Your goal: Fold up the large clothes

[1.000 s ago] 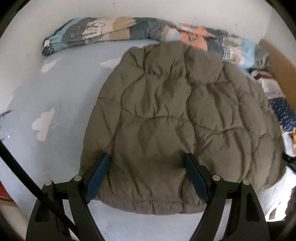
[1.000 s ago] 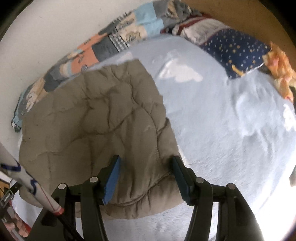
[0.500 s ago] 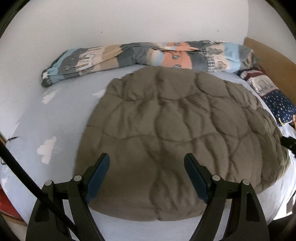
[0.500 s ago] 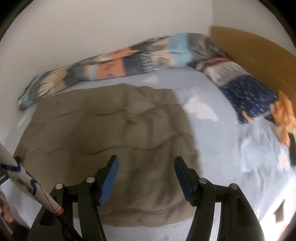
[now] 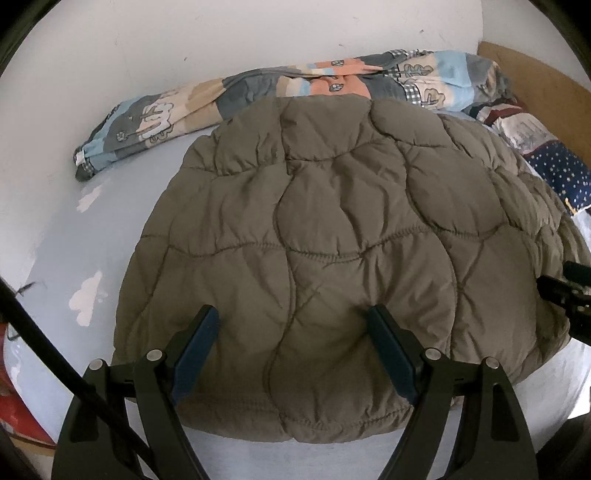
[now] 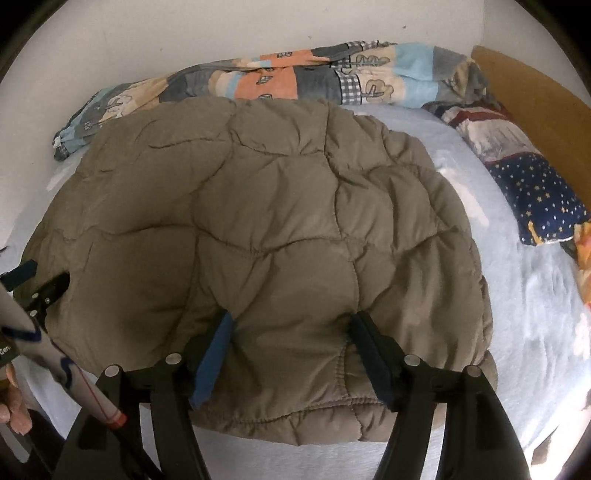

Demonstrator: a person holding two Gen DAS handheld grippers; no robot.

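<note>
Puffy jacket [image 5: 332,240] lies flat on the bed [image 5: 55,236], near hem toward both grippers. Left gripper [image 5: 293,325] open above it, right gripper [image 6: 291,328] opening, neither holding. Thick padding could slip out or spring back unfolded

Ahead of the claw, a pale blue bedsheet [image 5: 62,229] with white cloud shapes covers the bed; a rolled patchwork quilt [image 5: 280,88] in grey, peach and light blue lies at its far edge, against a white wall [image 5: 221,33]; far right of the claw, a navy star-printed pillow [image 6: 543,199] rests beside a brown headboard [image 6: 535,103]; something orange [image 6: 583,258] shows at the right rim; a black cable [image 5: 40,350] crosses near left.
</note>
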